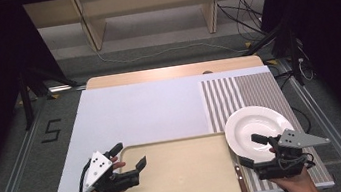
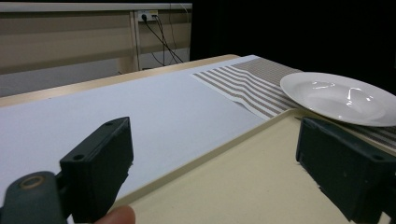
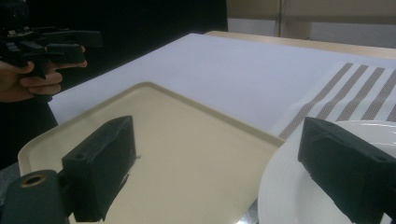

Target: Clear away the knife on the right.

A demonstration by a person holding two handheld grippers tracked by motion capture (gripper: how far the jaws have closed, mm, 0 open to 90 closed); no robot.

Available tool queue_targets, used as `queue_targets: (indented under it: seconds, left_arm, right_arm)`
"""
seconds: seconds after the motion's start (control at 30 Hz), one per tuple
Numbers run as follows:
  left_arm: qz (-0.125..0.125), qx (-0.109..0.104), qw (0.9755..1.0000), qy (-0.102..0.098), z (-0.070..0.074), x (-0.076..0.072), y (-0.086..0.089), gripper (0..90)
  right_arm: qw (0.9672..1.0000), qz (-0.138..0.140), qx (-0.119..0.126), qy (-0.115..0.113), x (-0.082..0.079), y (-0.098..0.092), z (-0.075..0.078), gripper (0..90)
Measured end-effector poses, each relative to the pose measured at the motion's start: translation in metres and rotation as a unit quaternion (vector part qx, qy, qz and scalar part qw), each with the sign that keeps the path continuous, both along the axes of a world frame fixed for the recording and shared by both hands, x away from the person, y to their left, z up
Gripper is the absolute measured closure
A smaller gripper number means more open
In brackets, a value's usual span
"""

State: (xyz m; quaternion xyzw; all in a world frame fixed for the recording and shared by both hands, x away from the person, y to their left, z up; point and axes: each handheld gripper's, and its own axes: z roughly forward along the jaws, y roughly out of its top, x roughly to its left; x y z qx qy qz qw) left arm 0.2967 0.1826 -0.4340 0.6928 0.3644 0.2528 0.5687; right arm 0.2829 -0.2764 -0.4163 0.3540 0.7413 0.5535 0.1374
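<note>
The left gripper (image 1: 129,157) is hanging at the near left corner of the beige tray (image 1: 181,185), its jaws spread wide and gripping nothing; one jaw is reaching over the tray's rim while the other is poking out over the white table cover (image 1: 135,113). In the left gripper view, the tray's raised edge is running between the two jaws, with the white plate (image 2: 338,98) farther off to that gripper's right.

The right gripper (image 1: 253,151) is hovering at the tray's right edge, jaws also parted wide with nothing between them. One jaw is lying over the near rim of the white plate, the other is sitting nearer the person, just beside the tray. In the right gripper view, the plate's rim is passing under the right-hand jaw and the tray is spreading beneath the left-hand one. The plate is resting on a striped placemat (image 1: 239,94), its edge overlapping the tray's far right corner. Just below this gripper, a knife with a brown handle (image 1: 242,183) is lying alongside the tray's right edge.
</note>
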Motion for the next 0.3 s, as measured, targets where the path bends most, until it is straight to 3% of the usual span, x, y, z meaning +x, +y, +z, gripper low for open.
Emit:
queue_targets:
  seconds: [0.3]
  left_arm:
    - [0.003, -0.002, 1.0, -0.002, 0.0004, -0.0002, 0.0003, 11.0]
  right_arm:
    - [1.0, -0.001, 0.002, -0.001, 0.0011, 0.0001, 0.0004, 12.3]
